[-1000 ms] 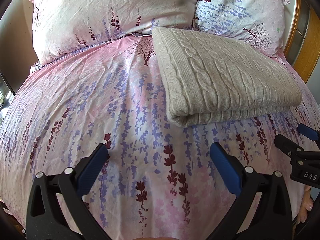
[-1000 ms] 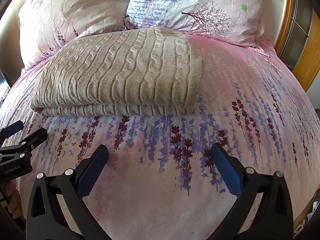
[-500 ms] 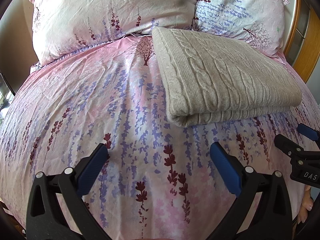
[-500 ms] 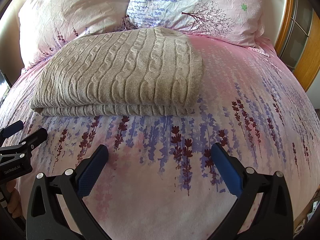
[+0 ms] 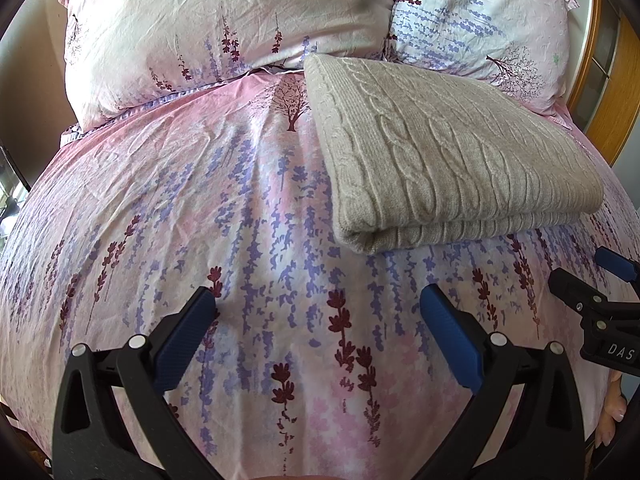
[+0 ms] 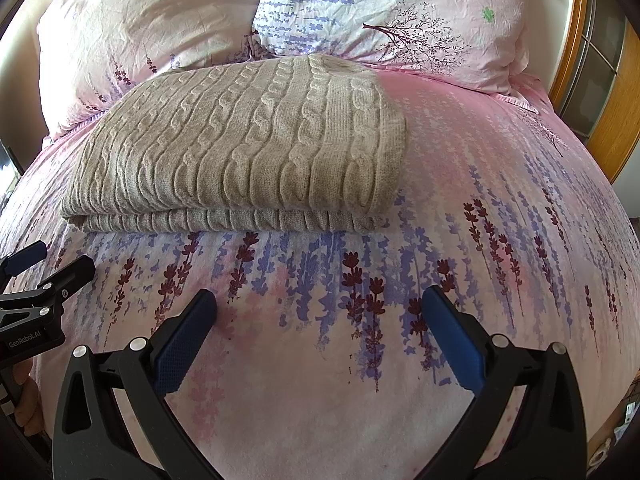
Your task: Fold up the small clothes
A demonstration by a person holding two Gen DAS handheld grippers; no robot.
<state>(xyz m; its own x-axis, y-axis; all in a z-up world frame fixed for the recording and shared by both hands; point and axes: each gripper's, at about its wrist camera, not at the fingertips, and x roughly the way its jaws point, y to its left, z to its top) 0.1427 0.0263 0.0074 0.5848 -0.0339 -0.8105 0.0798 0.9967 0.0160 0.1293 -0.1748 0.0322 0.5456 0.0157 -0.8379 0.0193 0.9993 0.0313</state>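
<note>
Cable-knit sweater folded on the bed, both grippers empty.
Left wrist: left gripper [image 5: 318, 312] wide open, holding nothing, over the duvet [image 5: 180, 208]; sweater [image 5: 448, 160] ahead-right, near the pillows [image 5: 224, 28]. Right wrist: right gripper [image 6: 320, 312] equally wide, empty; sweater [image 6: 240, 152] ahead-left. Looks soft, thick, floppy, not slippery; I'd pinch the layered front edge at both corners.

A home bedroom: floral bedspread [image 5: 200, 220], two matching pillows [image 5: 224, 20], wooden headboard [image 6: 616, 120].
</note>
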